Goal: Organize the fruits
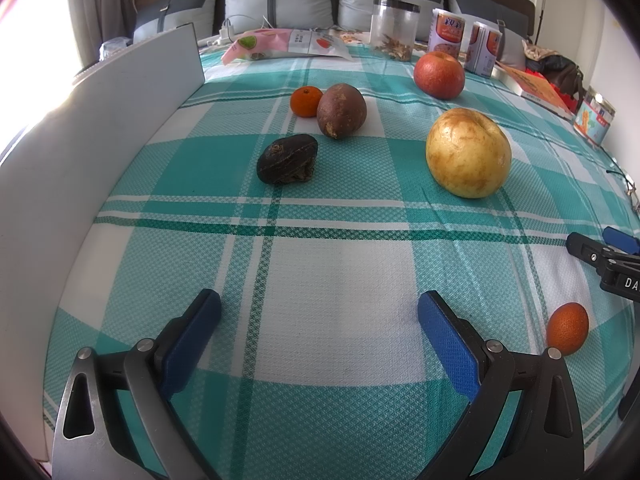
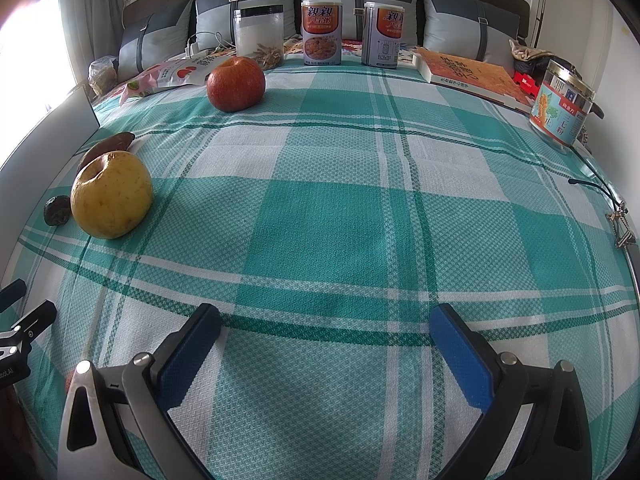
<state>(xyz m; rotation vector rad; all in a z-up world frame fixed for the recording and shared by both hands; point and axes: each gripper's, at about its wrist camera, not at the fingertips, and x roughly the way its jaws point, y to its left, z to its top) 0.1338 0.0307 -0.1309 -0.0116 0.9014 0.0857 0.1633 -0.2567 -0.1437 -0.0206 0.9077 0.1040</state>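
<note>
Both the left gripper (image 1: 320, 320) and right gripper (image 2: 326, 334) are released, empty; approach the yellow apple (image 1: 468, 152) ahead-right of the left gripper, straddling its widest girth.

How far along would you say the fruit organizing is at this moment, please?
Nothing looks done: the yellow pear, red apple, brown oval fruit, wrinkled dark fruit and two small orange mandarins lie scattered on the teal plaid cloth. Both the left hand-held gripper and right hand-held gripper are open and empty. All gathering remains.
</note>
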